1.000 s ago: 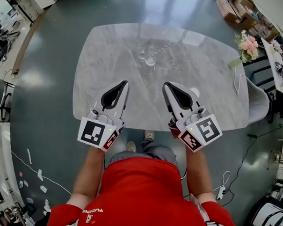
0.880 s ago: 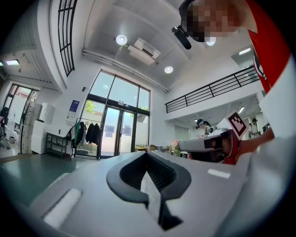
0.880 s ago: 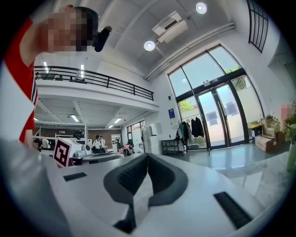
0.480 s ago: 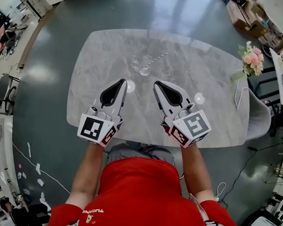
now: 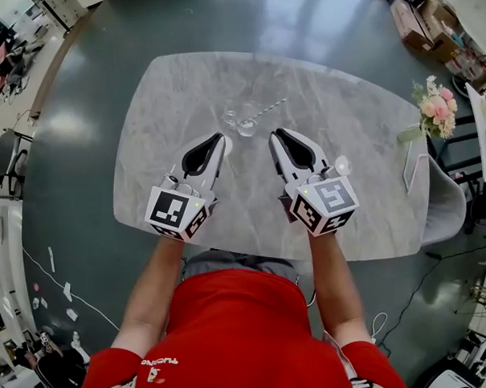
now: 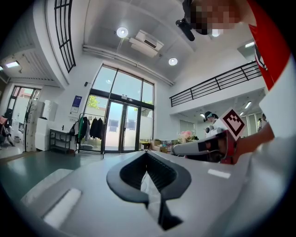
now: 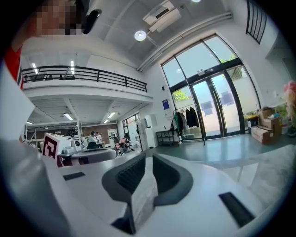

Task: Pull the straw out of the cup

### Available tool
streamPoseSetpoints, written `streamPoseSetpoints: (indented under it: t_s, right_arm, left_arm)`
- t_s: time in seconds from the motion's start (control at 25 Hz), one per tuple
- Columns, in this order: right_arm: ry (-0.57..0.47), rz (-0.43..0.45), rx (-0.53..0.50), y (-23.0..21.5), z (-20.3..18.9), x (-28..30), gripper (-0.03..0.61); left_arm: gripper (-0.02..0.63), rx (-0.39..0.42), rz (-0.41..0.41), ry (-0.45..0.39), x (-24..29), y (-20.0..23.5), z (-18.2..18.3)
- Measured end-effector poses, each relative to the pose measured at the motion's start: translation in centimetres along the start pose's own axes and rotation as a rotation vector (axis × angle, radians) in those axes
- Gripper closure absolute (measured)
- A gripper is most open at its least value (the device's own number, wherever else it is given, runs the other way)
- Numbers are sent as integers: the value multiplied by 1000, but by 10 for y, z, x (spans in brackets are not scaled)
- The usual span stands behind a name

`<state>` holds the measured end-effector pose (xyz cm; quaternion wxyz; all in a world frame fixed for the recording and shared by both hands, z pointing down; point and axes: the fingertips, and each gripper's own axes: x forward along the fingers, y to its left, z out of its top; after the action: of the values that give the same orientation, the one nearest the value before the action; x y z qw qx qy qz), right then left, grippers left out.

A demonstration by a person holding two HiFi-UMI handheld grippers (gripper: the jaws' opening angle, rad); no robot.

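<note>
Presently, by size:

- Grey marble table (image 5: 147,185): fills the frame's centre and is mostly bare.
- Left gripper (image 5: 220,137): lower centre-left, jaws closed tip to tip, nothing between them.
- Right gripper (image 5: 274,135): lower centre-right, jaws opening by a narrow gap, empty.
- Flower bouquet (image 5: 438,100): at the table's right edge, well apart from the work.
- Clear glass cup (image 5: 246,125): frame centre, just above and between both gripper tips.
- Straw (image 5: 271,108): in the cup, leaning toward the upper right.

Risks, as judged: the cup looks light, so pulling the slanted straw unbraced could drag or tip it. A barely parted jaw could also nudge the thin straw aside.
</note>
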<state>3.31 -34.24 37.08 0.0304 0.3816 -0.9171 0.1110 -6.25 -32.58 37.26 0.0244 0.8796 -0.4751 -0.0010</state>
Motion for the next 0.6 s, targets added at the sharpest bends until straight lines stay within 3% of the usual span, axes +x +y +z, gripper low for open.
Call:
streamPoseSetpoints:
  t_s: [0.16, 0.6]
  right_arm:
    - [33, -26, 27, -19, -14, 12, 513]
    - [121, -98, 122, -71, -64, 54, 444]
  left_arm:
    - [609, -11, -17, 21, 10, 3, -10]
    - [609, -28, -48, 57, 28, 17, -28]
